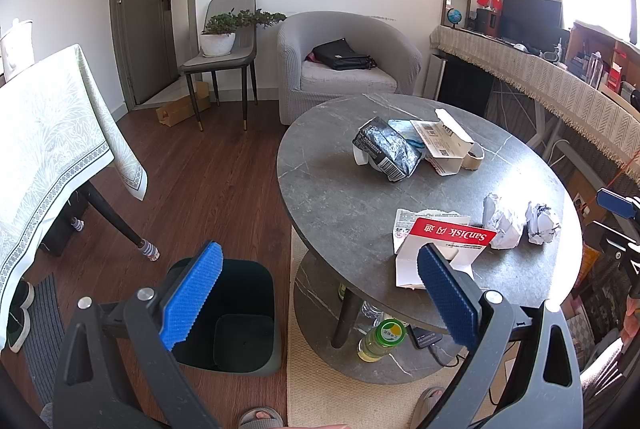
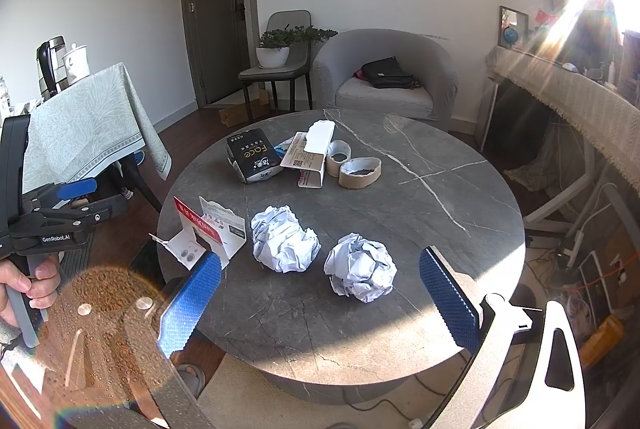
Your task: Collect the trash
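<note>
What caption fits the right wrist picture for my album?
Open right gripper hovers over two crumpled paper balls on the round grey table.

- We are seeing two crumpled paper balls [image 2: 285,238] [image 2: 361,266] lying side by side near the round table's [image 2: 460,269] front.
- A red SanDisk card package [image 2: 204,231] is standing open at its left edge.
- A black pouch [image 2: 252,155], white box [image 2: 310,159] and two tape cores [image 2: 360,171] are clustering toward its far side.
- A dark bin [image 1: 236,317] is standing open on the floor left of it.

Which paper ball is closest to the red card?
The left crumpled paper ball, right beside the red SanDisk card. The other ball lies farther right.
</note>
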A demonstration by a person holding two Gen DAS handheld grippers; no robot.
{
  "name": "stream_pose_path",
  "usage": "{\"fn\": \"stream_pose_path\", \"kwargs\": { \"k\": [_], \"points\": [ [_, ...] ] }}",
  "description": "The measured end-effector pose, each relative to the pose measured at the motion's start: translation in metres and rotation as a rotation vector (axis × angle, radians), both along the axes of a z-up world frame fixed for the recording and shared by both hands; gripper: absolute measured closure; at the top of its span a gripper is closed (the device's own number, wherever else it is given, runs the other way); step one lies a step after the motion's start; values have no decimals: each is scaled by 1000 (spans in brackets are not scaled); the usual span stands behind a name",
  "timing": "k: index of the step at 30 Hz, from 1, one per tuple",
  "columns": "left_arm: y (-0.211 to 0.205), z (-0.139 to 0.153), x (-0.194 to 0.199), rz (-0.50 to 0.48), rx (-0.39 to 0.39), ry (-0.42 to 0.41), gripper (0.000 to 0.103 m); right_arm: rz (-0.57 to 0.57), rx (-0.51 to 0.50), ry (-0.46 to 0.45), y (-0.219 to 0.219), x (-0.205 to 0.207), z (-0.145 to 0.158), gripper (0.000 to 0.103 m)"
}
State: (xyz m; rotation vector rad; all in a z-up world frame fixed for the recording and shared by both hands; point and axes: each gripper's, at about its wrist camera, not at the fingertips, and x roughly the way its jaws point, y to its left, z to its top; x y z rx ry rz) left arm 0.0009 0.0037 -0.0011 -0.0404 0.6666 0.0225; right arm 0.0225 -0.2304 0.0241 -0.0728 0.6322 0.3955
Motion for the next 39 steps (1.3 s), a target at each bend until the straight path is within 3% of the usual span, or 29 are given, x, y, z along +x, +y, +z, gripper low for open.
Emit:
{"fn": "stream_pose_path", "kwargs": {
  "k": [13,18,23,30,39],
  "points": [
    [-1,3,2,-41,-41,5,5,9,-2,24,2,2,-8,3],
    [-16,-1,1,-89,-7,-13,5,3,-2,40,-2,5,-15,3],
    [-41,-4,8,-182,-7,-9,16,-11,17,49,-11,6,-18,3],
    [-74,-19,30,-261,13,45,16,-15,58,51,-18,7,-18,3],
    [-89,-37,54,-267,21,97,16,-11,73,62,-21,9,-19,3]
  ]
}}
